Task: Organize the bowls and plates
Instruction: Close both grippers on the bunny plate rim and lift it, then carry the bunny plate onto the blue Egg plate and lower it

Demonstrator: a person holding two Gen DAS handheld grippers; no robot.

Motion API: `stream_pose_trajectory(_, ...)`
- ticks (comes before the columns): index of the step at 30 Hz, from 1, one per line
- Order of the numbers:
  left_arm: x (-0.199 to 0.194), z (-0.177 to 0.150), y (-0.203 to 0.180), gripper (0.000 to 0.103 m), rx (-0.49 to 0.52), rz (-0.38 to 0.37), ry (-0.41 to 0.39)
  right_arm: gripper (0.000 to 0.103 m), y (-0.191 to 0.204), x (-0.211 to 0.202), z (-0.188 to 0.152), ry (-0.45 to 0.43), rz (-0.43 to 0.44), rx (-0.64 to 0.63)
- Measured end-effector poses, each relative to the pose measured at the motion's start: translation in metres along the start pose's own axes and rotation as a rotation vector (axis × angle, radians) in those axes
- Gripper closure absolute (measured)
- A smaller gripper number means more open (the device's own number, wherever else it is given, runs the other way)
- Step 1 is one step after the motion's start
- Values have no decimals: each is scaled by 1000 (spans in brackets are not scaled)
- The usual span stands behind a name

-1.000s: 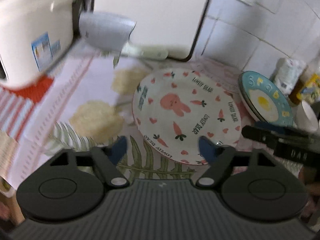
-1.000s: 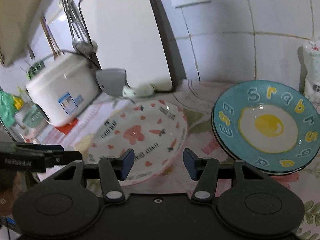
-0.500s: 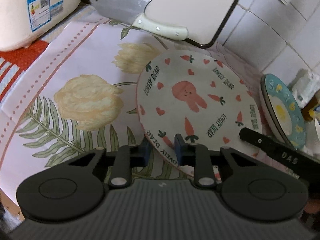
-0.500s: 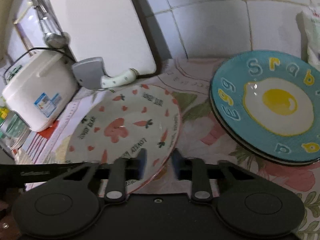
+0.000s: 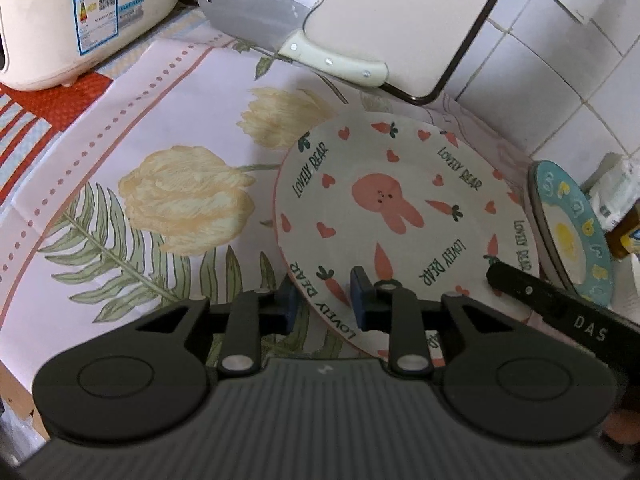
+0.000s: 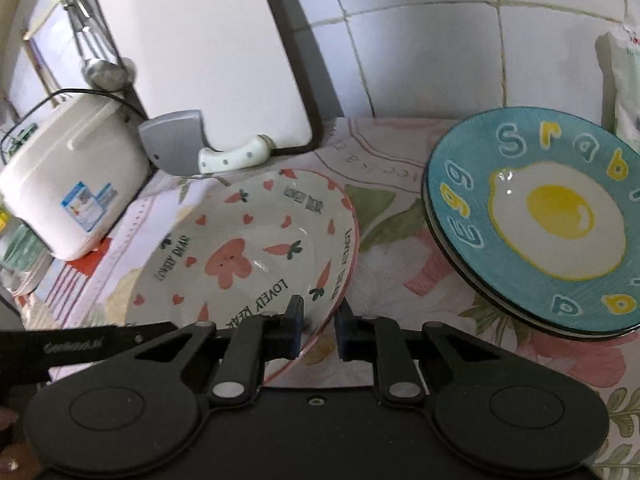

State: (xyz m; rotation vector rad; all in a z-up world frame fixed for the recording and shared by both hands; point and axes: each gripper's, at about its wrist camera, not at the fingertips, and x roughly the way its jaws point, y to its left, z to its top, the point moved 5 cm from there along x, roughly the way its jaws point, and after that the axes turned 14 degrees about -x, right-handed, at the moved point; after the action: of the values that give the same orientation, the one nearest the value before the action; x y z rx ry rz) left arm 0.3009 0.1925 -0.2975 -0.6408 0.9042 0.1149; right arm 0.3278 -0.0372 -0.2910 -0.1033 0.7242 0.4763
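Note:
A white plate with a pink rabbit, carrots and hearts [image 5: 404, 216] [image 6: 256, 256] lies on the floral cloth. My left gripper [image 5: 322, 300] is shut on its near left rim, one pad above and one below. My right gripper [image 6: 318, 326] is shut on the near right rim of the same plate. Each gripper's black body shows at the edge of the other view. To the right sits a stack of blue plates with a fried-egg picture [image 6: 548, 220] [image 5: 572, 236], apart from the rabbit plate.
A white cutting board [image 6: 200, 52] leans on the tiled wall behind, with a cleaver [image 5: 280, 24] propped against it. A white rice cooker [image 6: 68, 176] stands at the back left. A packet [image 6: 624, 80] and a small jar [image 5: 624, 232] are by the blue plates.
Both grippers went from open to shut on the rabbit plate's near rim, the left one sinking closer to the plate. The plate itself has stayed in place.

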Motion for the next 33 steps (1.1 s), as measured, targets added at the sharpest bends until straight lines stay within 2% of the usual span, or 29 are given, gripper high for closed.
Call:
stream_pose_trajectory(10, -58, -24, -28, 78, 72, -16, -29, 82, -2, -56, 2, -7, 40, 5)
stream_pose_trajectory(16, -94, -34, -63, 79, 182, -90, -28, 82, -20, -107, 2, -51, 52, 77)
stream_pose_trajectory(20, -110, -45, -86, 79, 209, -125, -22, 81, -29, -140, 3, -50, 32, 93)
stream_pose_trajectory(26, -126, -57, -122, 79, 270, -171, -21, 81, -51, -179, 3, -90, 16, 125)
stream_pose_trajectory(33, -126, -67, -170, 78, 368, -198, -20, 80, -85, -208, -3, -117, -16, 183)
